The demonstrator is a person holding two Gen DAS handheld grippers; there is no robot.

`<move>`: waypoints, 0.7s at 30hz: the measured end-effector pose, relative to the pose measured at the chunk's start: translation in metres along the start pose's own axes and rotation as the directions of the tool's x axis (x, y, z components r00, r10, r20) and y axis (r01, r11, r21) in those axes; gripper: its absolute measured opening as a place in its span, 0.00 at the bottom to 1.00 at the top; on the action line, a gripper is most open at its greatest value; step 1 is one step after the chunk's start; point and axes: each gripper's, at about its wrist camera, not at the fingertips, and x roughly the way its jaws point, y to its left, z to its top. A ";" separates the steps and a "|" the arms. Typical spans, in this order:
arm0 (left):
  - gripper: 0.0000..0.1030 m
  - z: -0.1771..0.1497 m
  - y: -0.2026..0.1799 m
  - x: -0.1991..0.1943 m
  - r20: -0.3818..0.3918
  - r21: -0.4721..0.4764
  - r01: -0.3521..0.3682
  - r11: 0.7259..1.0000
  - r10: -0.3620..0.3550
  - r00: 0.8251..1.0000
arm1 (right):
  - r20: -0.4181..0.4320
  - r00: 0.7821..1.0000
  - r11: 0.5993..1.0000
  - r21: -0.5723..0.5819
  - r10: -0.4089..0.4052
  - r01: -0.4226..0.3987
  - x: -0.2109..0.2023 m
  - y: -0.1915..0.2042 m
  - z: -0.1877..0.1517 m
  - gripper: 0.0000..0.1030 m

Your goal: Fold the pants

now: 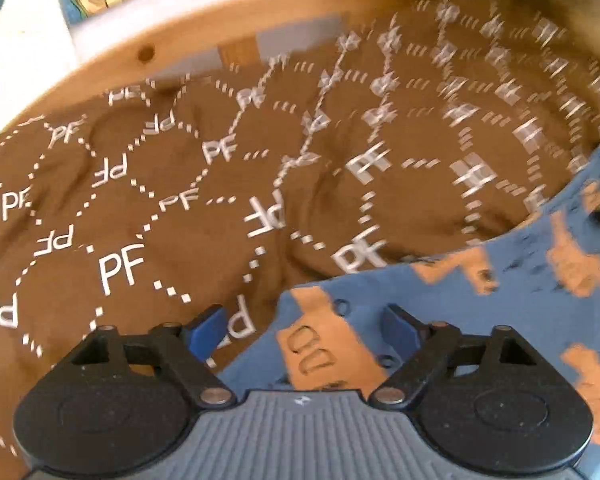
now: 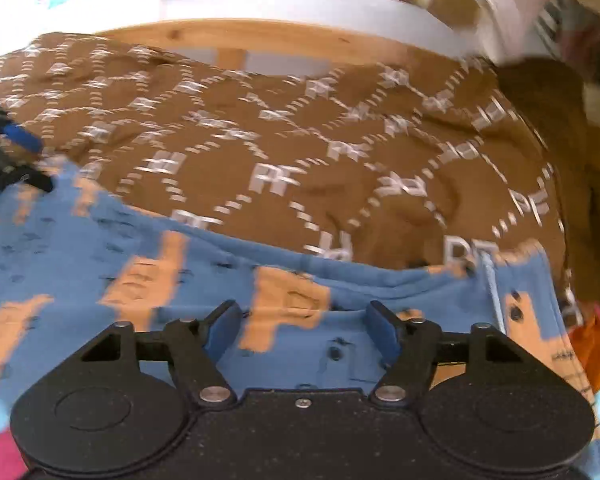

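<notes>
A blue garment [image 1: 480, 320] with orange patches and small dark marks lies on a brown cloth [image 1: 180, 200] printed with white "PF" letters and dotted lines. My left gripper [image 1: 304, 324] is open above the garment's left edge, with one pad over the brown cloth and the other over the blue fabric. My right gripper [image 2: 304, 320] hangs open over the blue garment [image 2: 80, 248], with nothing pinched between its pads. A pale blue cord [image 2: 494, 284] shows near the garment's right end. The left gripper [image 2: 16, 140] appears at the far left of the right wrist view. Both views are blurred.
The brown cloth [image 2: 300, 140] spreads back to a curved wooden rail [image 1: 180, 36] [image 2: 220, 36] with white wall behind. White fabric [image 2: 500, 8] sits at the upper right. An orange item [image 2: 592, 344] and a pink one [image 2: 0, 456] lie at the edges.
</notes>
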 end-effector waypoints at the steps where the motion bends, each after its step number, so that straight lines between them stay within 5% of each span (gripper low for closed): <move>1: 0.67 0.004 0.001 0.006 -0.009 -0.005 -0.025 1.000 0.025 1.000 | 0.018 1.000 1.000 0.013 -0.013 0.013 0.000 -0.002 -0.001 0.68; 2: 0.49 0.008 0.002 0.010 -0.016 -0.011 -0.055 0.998 0.055 0.998 | 0.037 0.998 0.999 0.013 -0.042 0.042 -0.001 -0.001 0.000 0.68; 4: 0.35 0.014 0.000 0.013 -0.014 -0.012 -0.085 0.996 0.085 0.996 | 0.090 0.986 0.990 -0.014 -0.138 0.140 -0.005 0.004 -0.001 0.75; 7: 0.29 0.015 -0.015 0.014 -0.002 0.025 -0.152 0.988 0.152 0.988 | 0.121 0.977 0.984 0.024 -0.178 0.176 -0.010 -0.008 -0.001 0.77; 12: 0.32 0.017 -0.027 0.024 0.007 -0.011 -0.219 0.976 0.220 0.976 | 0.133 0.980 0.988 -0.002 -0.150 0.152 -0.033 -0.004 -0.006 0.79; 15: 0.35 0.020 -0.028 0.020 -0.004 -0.051 -0.230 0.972 0.230 0.973 | 0.044 0.966 0.957 -0.127 -0.256 0.260 -0.006 0.000 -0.011 0.75; 17: 0.35 0.023 -0.034 0.008 0.037 -0.062 -0.233 0.971 0.235 0.971 | 0.071 0.958 0.947 -0.146 -0.277 0.285 0.001 -0.005 -0.011 0.73; 19: 0.50 0.024 -0.046 -0.010 0.112 -0.041 -0.184 0.982 0.187 0.976 | 0.100 0.947 0.934 -0.161 -0.305 0.317 -0.003 -0.002 -0.007 0.73; 20: 0.63 0.026 -0.055 -0.017 0.152 -0.022 -0.145 0.989 0.147 0.977 | 0.135 0.934 0.920 -0.173 -0.332 0.352 -0.010 0.001 -0.007 0.77; 21: 0.67 0.030 -0.065 -0.023 0.194 -0.001 -0.095 0.995 0.094 0.977 | 0.156 0.920 0.907 -0.175 -0.359 0.383 -0.017 0.003 -0.006 0.85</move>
